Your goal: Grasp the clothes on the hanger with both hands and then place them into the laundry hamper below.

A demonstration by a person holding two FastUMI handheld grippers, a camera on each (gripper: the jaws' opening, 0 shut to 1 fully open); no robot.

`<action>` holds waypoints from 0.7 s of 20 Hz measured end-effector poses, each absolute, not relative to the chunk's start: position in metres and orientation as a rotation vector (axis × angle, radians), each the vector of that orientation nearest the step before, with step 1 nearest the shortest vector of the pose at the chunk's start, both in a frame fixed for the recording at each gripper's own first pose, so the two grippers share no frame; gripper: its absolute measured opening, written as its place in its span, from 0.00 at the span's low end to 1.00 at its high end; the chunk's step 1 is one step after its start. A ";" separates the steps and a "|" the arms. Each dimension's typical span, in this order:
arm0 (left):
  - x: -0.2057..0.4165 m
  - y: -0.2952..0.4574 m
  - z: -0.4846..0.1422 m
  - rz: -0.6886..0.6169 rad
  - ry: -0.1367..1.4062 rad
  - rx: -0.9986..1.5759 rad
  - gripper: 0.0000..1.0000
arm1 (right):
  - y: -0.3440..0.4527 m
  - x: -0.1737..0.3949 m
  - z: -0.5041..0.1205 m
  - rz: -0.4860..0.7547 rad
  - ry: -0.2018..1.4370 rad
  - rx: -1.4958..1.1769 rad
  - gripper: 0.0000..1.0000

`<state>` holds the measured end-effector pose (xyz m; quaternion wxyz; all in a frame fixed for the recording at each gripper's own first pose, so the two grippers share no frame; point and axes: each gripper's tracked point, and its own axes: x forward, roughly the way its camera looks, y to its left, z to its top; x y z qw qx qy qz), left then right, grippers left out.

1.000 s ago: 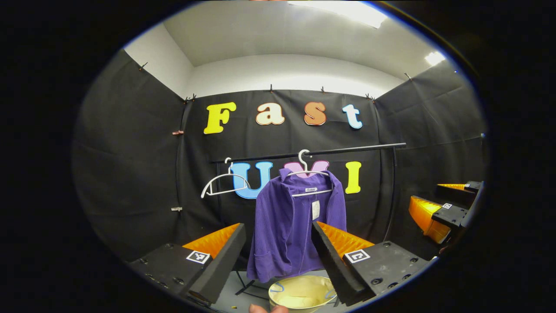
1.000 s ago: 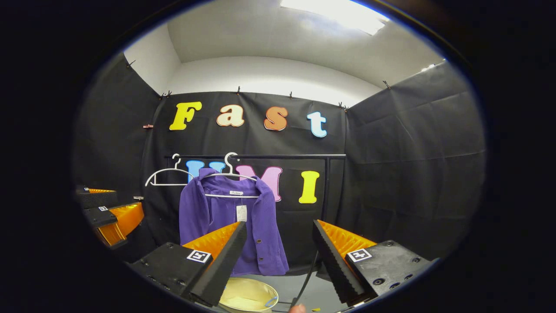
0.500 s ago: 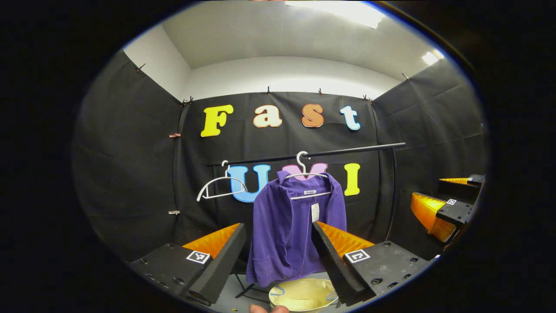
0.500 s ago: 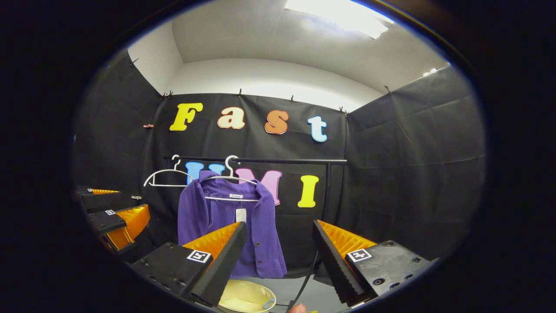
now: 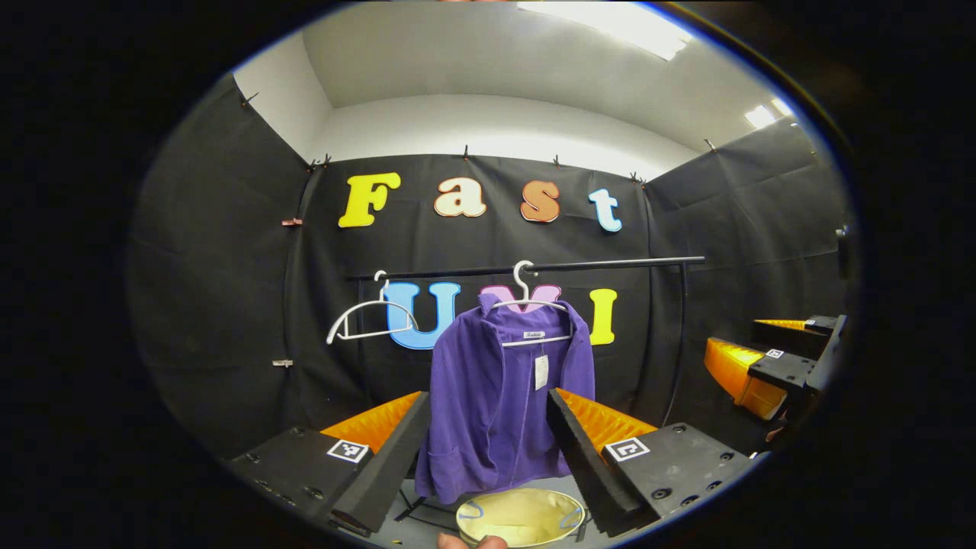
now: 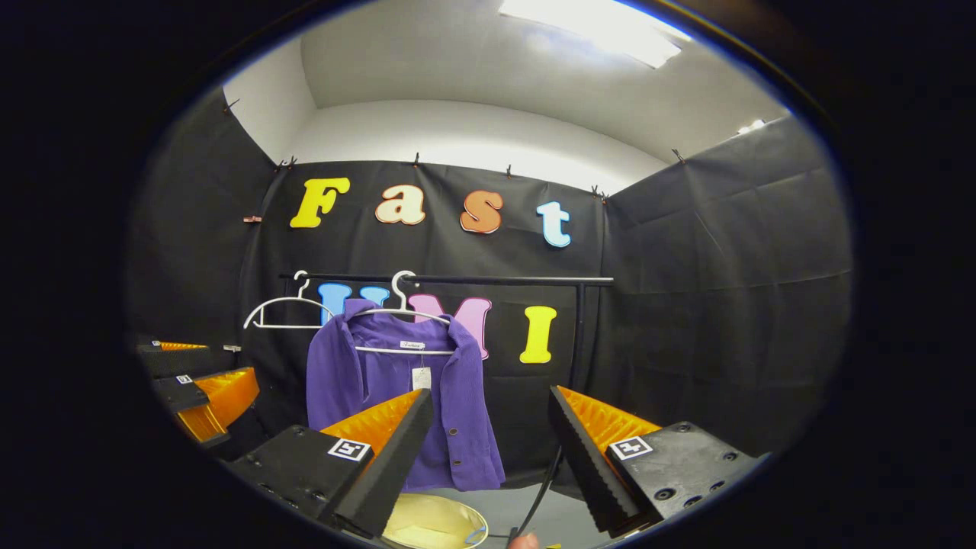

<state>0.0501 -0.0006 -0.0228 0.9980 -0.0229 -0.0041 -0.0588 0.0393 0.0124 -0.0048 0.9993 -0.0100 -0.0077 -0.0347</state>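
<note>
- In the left gripper view the left gripper (image 5: 488, 438) stands wide open with nothing between its fingers; the right gripper (image 5: 770, 358) appears off at the right edge, partly cut off.
- In the right gripper view the right gripper (image 6: 488, 438) is likewise spread wide and empty; the left gripper (image 6: 194, 377) sits low at the left edge.
- One pale yellow laundry hamper (image 5: 521, 516) stands on the floor below the garment, its near rim cut off.
- One purple jacket (image 5: 499, 408) hangs on a white hanger (image 5: 526, 301); a second, bare hanger (image 5: 364, 316) hangs beside it. Two hangers, one black rail (image 5: 534, 268).
- The jacket's label and tag are too small to make out.
- A fingertip (image 5: 471, 541) peeks in at the bottom edge.
</note>
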 end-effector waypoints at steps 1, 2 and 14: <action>0.058 -0.003 -0.027 -0.127 0.000 -0.045 0.96 | 0.008 0.048 -0.010 -0.075 -0.011 -0.034 0.99; 0.067 -0.006 -0.029 -0.135 0.008 -0.046 0.96 | 0.007 0.057 -0.013 -0.074 -0.005 -0.045 0.97; 0.256 -0.024 -0.031 0.022 0.023 -0.052 0.96 | 0.005 0.212 -0.050 0.026 -0.020 0.013 0.98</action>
